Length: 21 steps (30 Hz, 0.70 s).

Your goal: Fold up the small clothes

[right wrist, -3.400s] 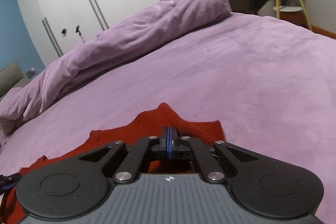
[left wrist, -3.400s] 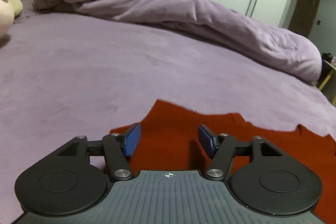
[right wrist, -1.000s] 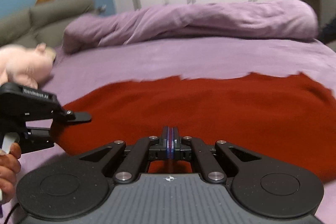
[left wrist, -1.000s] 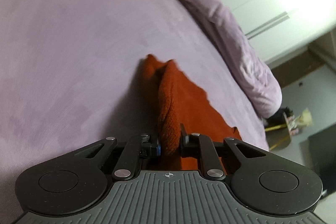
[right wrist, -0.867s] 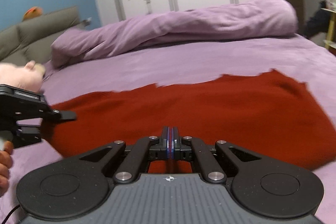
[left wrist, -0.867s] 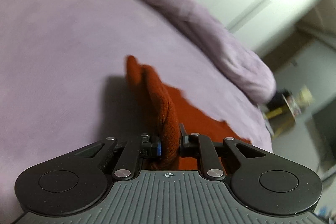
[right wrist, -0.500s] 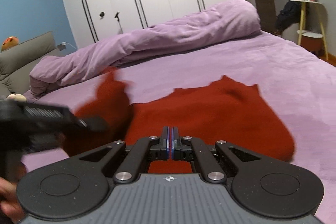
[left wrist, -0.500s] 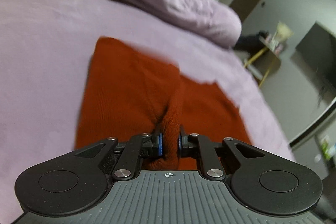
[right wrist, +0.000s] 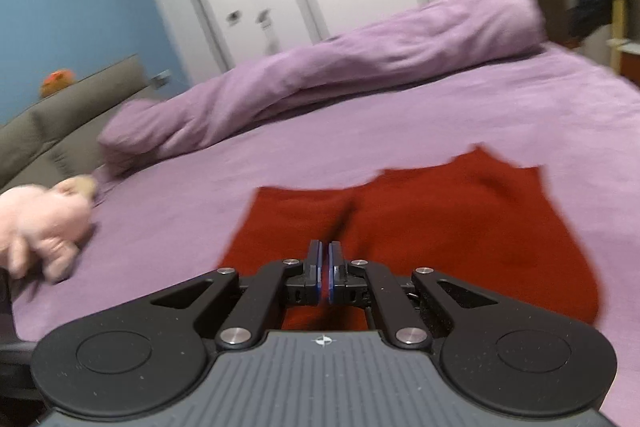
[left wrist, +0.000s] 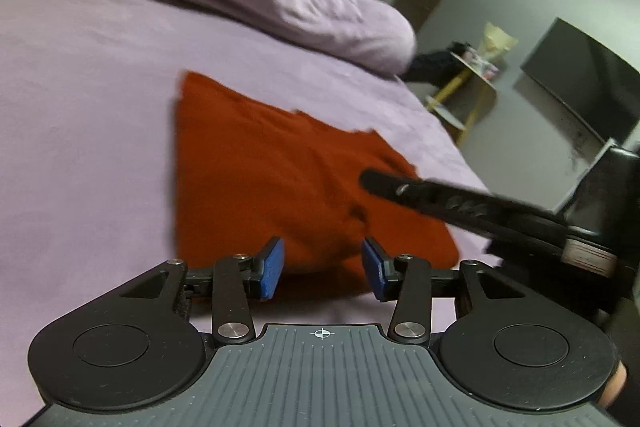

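A red knitted garment (left wrist: 280, 179) lies folded over on the purple bed sheet (left wrist: 80, 131). My left gripper (left wrist: 323, 267) sits at the garment's near edge. Its jaws are opening, and its blue pads (left wrist: 272, 267) stand apart on either side of the edge without pressing it. In the left wrist view my right gripper (left wrist: 370, 182) reaches in from the right, just above the garment's right part. In the right wrist view the right gripper (right wrist: 325, 267) is shut to a thin slit with no cloth seen between its pads, and the garment (right wrist: 432, 223) lies just beyond it.
A rolled purple duvet (right wrist: 360, 67) lies along the far side of the bed. A pink plush toy (right wrist: 44, 223) rests at the left near a grey headboard (right wrist: 60, 119). Off the bed's right side stand a yellow side table (left wrist: 468, 95) and a dark screen (left wrist: 584, 87).
My left gripper, shut on a fold of the red garment, carried it across over the rest, then opened and let it go. The garment now lies doubled and narrower.
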{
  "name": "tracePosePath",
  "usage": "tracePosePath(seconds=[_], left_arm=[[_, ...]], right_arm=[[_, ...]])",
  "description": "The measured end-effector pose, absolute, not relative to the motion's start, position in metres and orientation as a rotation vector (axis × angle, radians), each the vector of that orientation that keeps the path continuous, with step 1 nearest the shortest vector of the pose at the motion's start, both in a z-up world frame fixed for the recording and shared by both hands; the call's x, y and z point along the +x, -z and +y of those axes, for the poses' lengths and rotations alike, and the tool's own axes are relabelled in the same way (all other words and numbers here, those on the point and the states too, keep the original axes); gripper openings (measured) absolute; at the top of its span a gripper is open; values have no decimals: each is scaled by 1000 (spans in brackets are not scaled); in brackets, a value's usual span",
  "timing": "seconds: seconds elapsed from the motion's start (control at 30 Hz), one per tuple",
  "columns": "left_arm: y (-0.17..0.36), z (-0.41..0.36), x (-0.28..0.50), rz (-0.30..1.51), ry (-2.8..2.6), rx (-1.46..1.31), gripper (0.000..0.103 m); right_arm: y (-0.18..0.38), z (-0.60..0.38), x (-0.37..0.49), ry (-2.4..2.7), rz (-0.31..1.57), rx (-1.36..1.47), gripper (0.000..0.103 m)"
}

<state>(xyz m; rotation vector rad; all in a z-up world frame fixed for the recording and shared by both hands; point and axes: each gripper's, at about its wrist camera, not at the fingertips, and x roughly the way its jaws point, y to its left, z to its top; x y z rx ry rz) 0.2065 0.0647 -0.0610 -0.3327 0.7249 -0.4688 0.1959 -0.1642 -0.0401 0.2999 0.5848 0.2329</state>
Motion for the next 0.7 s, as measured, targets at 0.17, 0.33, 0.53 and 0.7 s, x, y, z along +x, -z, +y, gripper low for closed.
tracePosePath(seconds=[0.17, 0.33, 0.53, 0.7], left_arm=[[72, 95, 216, 788, 258, -351, 51], [85, 100, 238, 815, 242, -427, 53], [97, 83, 241, 859, 279, -384, 53], [94, 74, 245, 869, 275, -347, 54]], right_arm=[[86, -139, 224, -214, 843, 197, 1], [92, -150, 211, -194, 811, 211, 1], [73, -185, 238, -236, 782, 585, 41], [87, -169, 271, -304, 841, 645, 33]])
